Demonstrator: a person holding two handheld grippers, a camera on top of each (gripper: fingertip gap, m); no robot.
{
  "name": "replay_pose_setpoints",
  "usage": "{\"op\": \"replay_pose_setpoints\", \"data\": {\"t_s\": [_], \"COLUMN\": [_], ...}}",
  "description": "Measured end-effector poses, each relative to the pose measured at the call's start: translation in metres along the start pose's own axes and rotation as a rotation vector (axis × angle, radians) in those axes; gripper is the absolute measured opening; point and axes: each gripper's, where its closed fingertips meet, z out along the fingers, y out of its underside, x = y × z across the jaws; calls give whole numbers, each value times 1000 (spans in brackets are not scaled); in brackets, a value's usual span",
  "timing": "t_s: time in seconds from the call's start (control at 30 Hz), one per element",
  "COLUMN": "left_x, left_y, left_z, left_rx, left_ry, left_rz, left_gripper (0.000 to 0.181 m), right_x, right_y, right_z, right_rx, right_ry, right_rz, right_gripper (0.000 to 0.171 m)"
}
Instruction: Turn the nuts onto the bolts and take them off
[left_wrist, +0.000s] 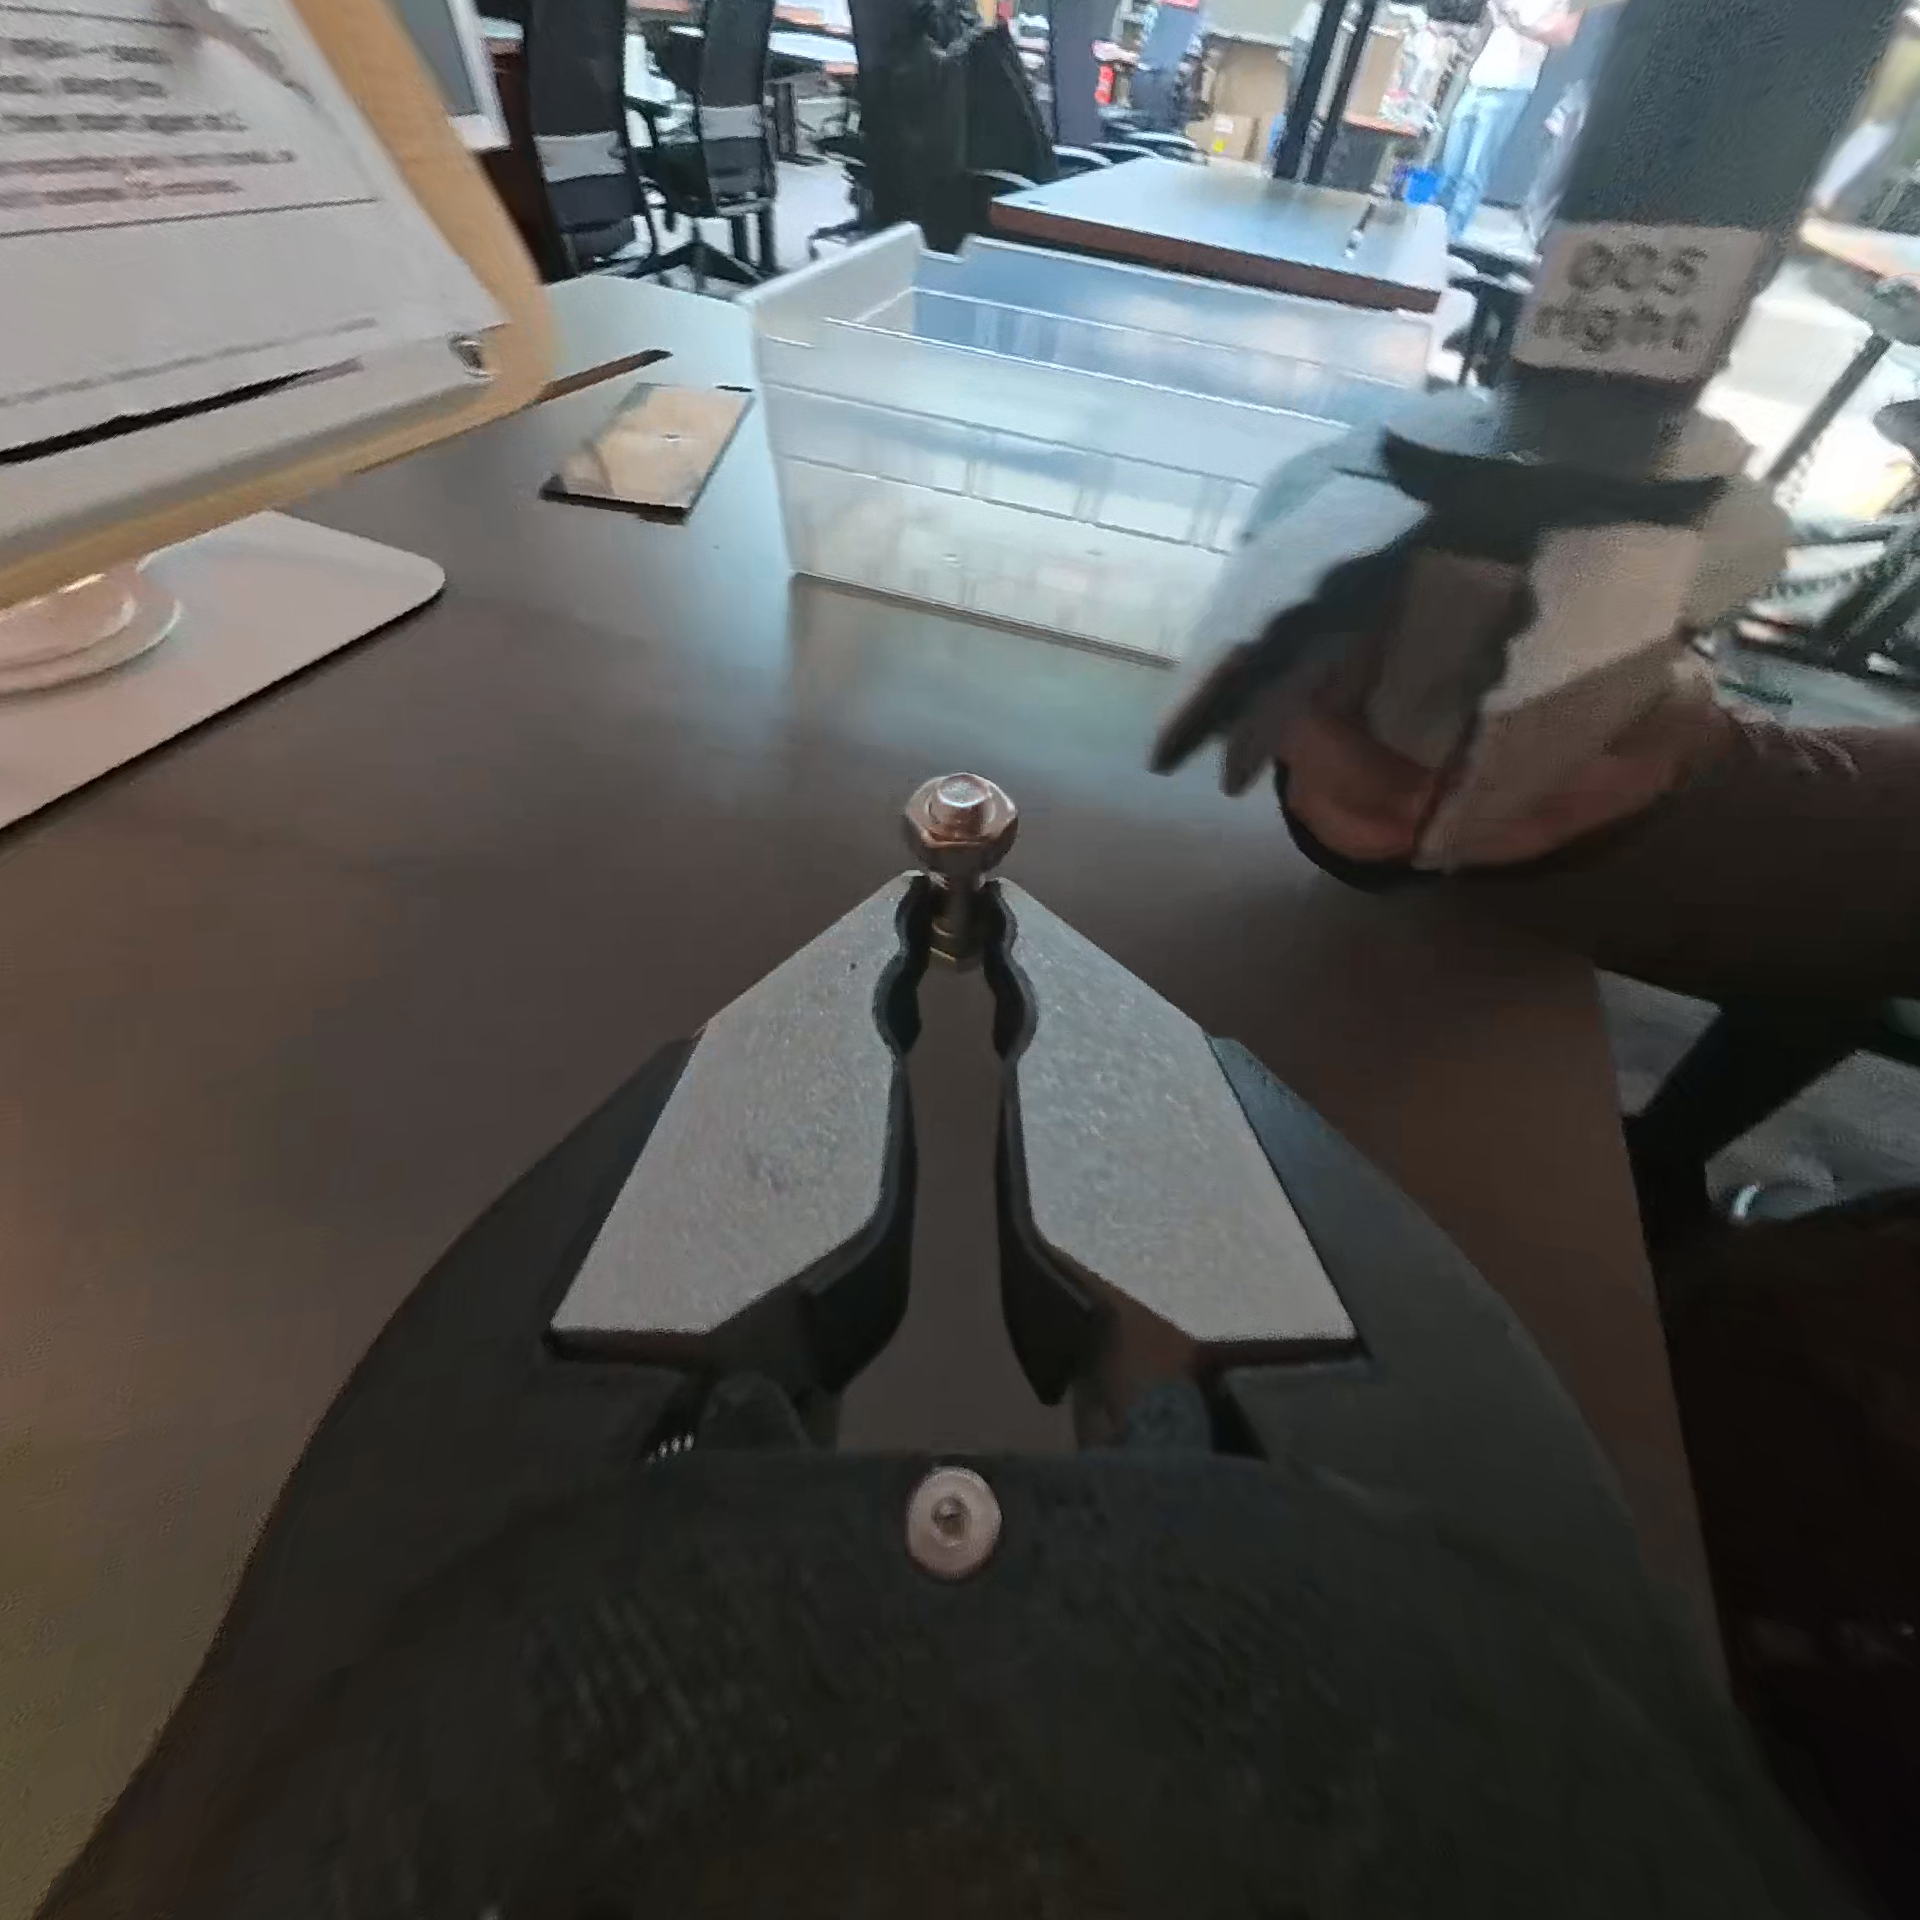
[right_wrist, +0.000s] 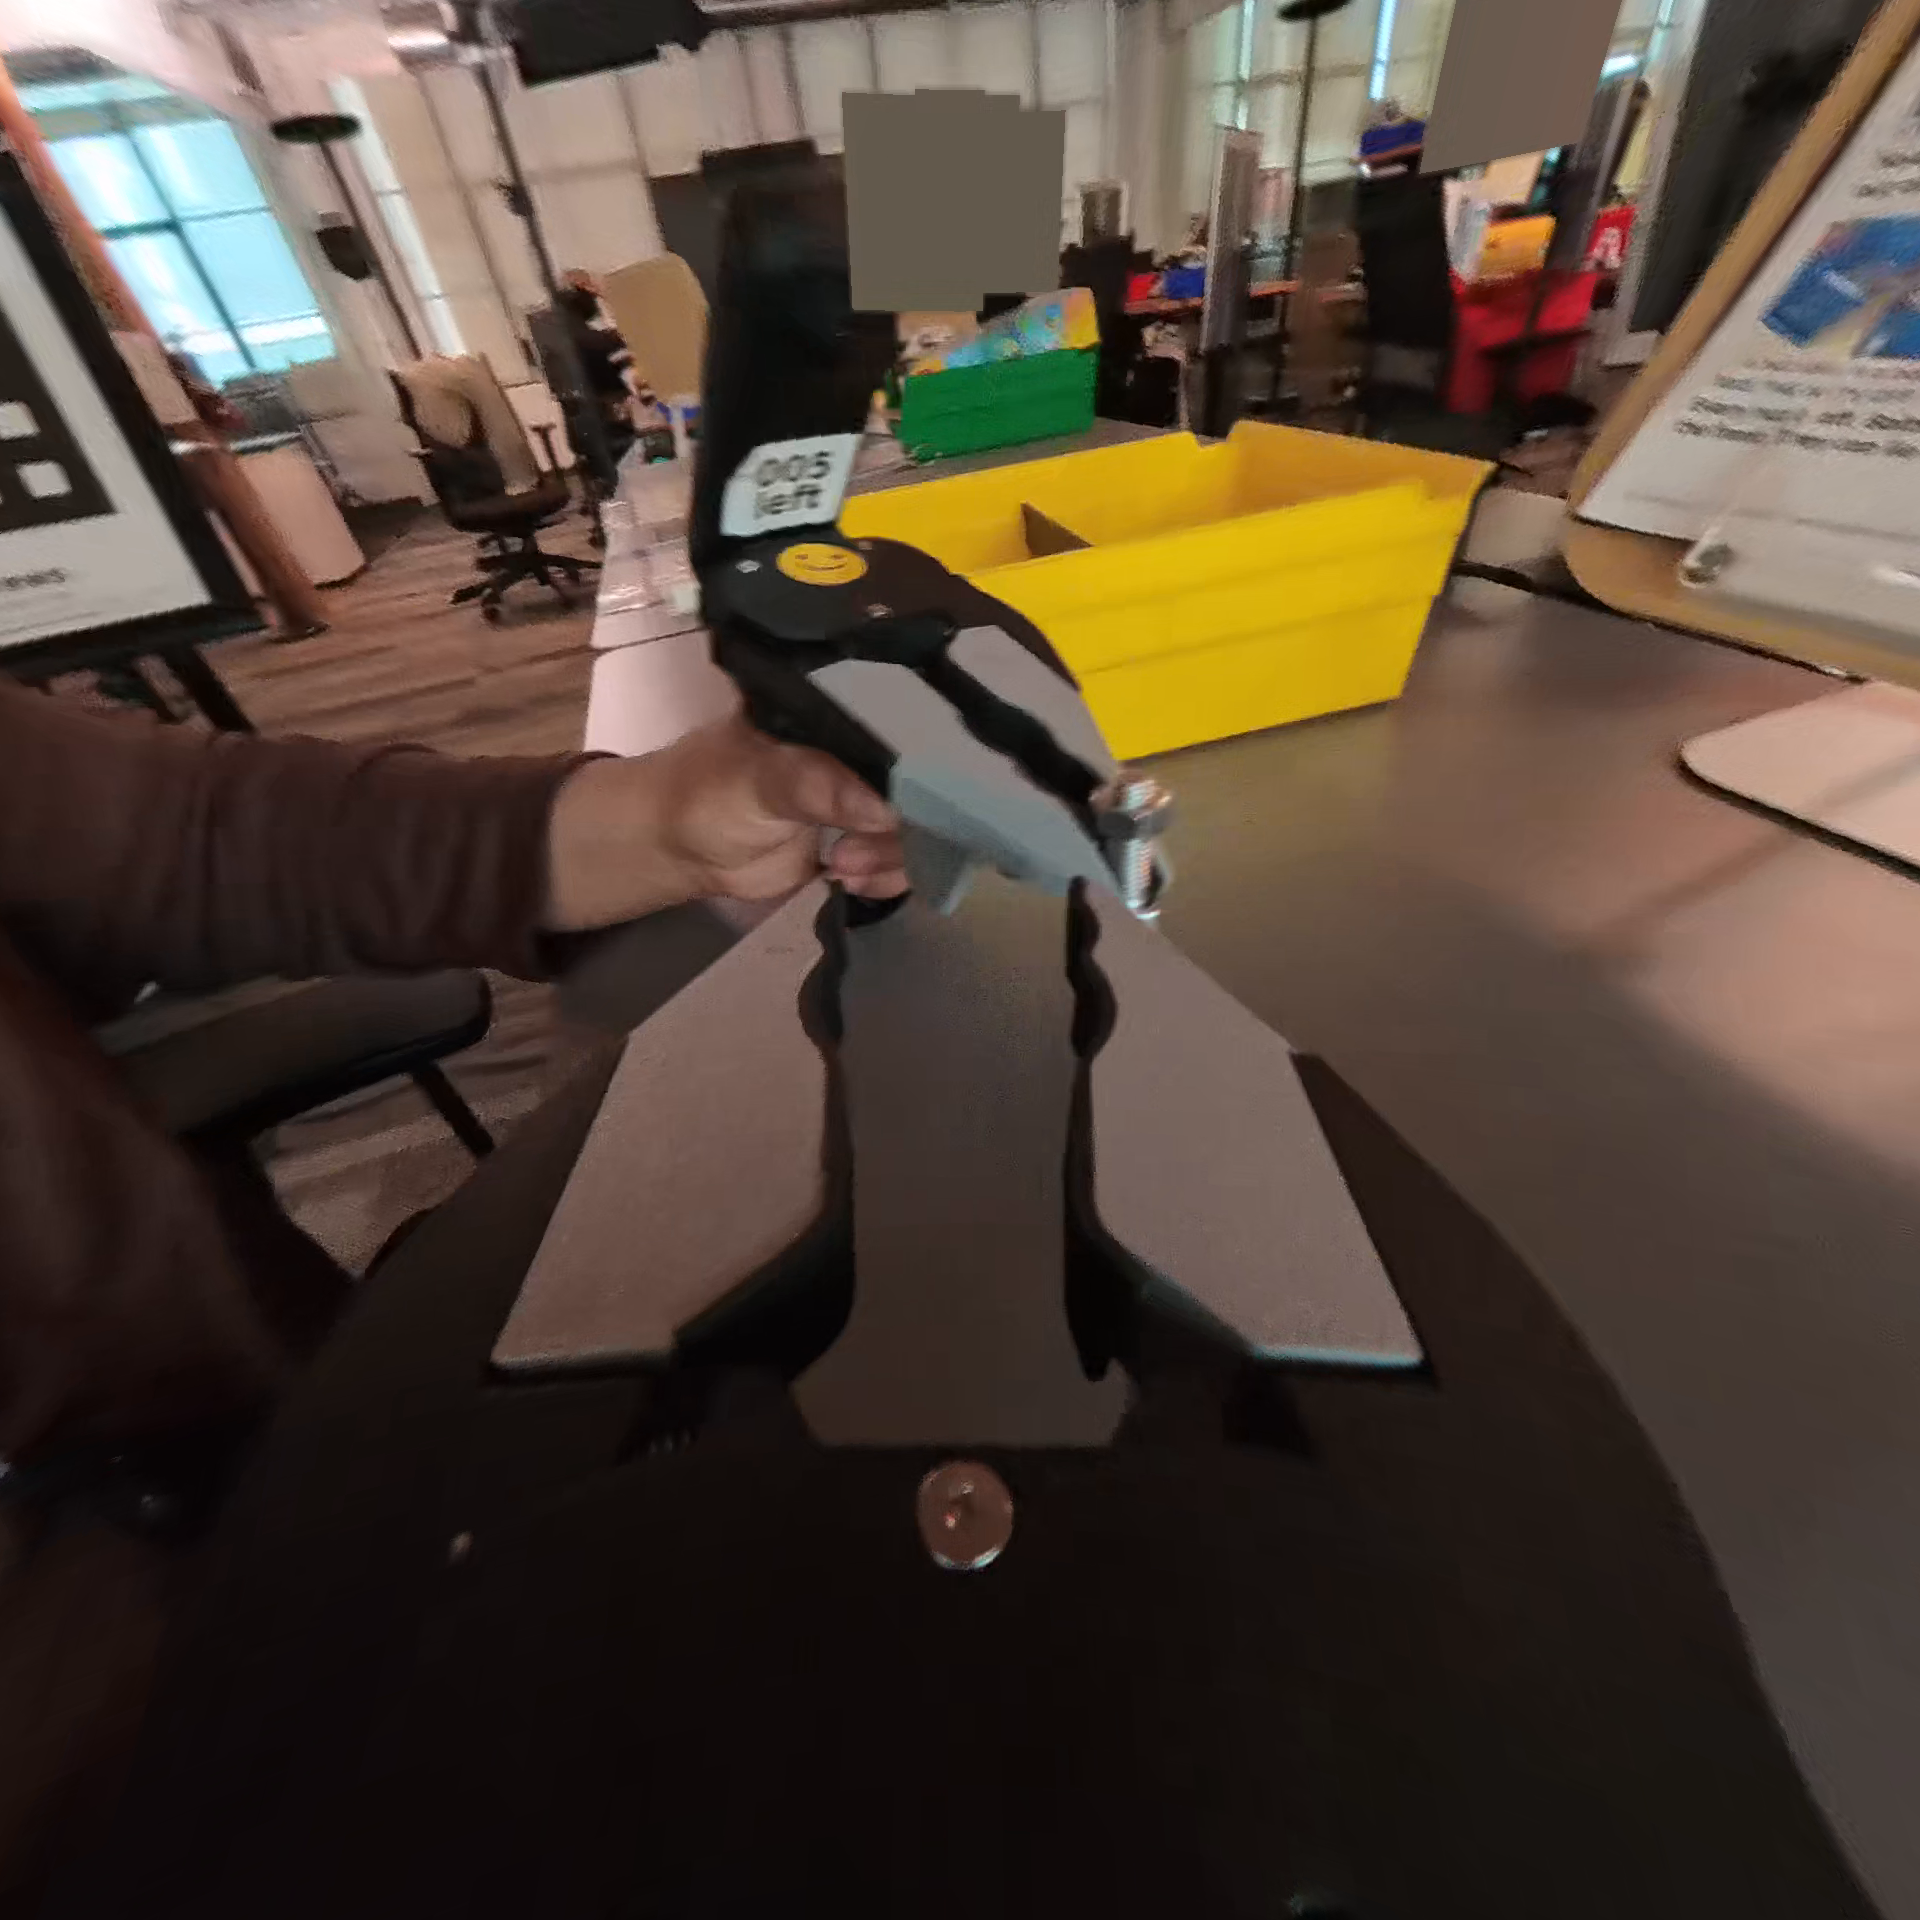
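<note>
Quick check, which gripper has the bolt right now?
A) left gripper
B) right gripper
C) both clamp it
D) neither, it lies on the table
A: the left gripper is closed on the bolt at its tips, while the right gripper is open with nothing between its fingers.

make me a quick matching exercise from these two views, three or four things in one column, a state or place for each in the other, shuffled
Column 1
1. left gripper
2. right gripper
3. nut
4. yellow bin

Column 2
a. threaded on the bolt, just past the fingertips
b. standing on the dark table, behind the held bolt
c. open, nothing between its fingers
d. shut on the bolt

Pairs: 1-d, 2-c, 3-a, 4-b
</note>
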Motion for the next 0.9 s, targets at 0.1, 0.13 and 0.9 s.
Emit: {"op": "replay_pose_setpoints", "data": {"t_s": [0.1, 0.13, 0.9], "left_x": [30, 40, -13], "left_y": [3, 5, -12], "left_z": [11, 13, -8], "left_rx": [-32, -40, 87], "left_ry": [111, 151, -35], "left_rz": [76, 99, -82], "left_gripper": [8, 8, 7], "right_x": [16, 21, -14], "right_y": [-3, -1, -17], "right_z": [-1, 0, -8], "right_rx": [29, 13, 100], "right_ry": [85, 113, -62], "right_rz": [27, 28, -65], "right_gripper": [49, 55, 3]}}
